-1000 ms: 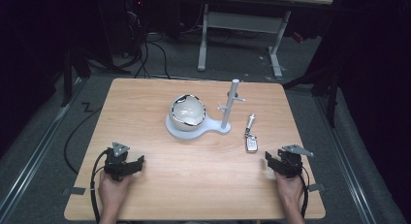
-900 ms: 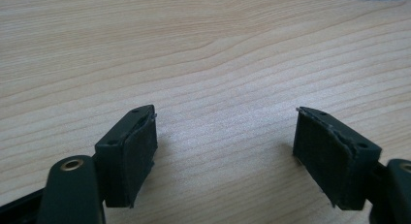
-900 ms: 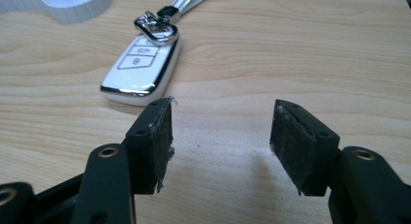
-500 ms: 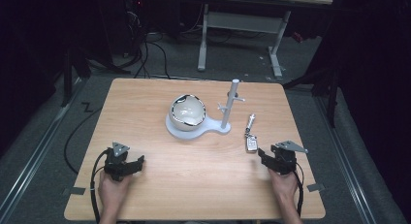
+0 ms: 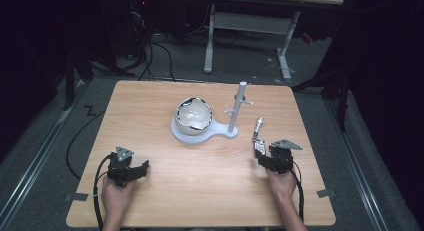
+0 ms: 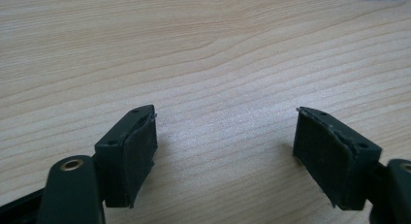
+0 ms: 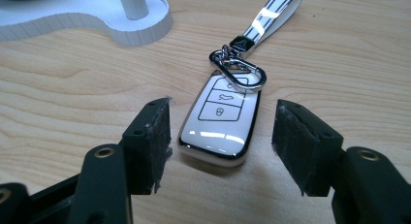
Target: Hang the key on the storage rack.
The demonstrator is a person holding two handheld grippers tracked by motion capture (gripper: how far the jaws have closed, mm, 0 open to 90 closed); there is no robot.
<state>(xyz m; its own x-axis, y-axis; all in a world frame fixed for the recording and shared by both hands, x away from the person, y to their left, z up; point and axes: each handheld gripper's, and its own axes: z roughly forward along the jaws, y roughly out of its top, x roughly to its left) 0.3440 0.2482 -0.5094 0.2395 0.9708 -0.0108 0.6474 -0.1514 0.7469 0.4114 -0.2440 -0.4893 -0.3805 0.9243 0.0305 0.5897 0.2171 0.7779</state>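
Note:
A white car key fob (image 7: 220, 118) with a metal clip and a striped strap (image 7: 274, 11) lies flat on the wooden table (image 5: 150, 106). My right gripper (image 7: 220, 144) is open, its jaws on either side of the fob's near end without touching it. From above, the fob (image 5: 258, 145) sits just ahead of the right gripper (image 5: 265, 156). A white stand (image 5: 202, 133) with an upright post (image 5: 237, 107) and small pegs holds a white bowl (image 5: 194, 114) at the table's middle. My left gripper (image 6: 225, 136) is open over bare wood, at the front left (image 5: 140, 168).
The stand's rounded base (image 7: 121, 20) lies just beyond and left of the fob in the right gripper view. Behind the table are a desk frame (image 5: 250, 31) and cables (image 5: 160, 46) on a dark floor.
My right gripper has moved forward and left to the key fob, so its jaws now flank it. The left gripper has stayed still.

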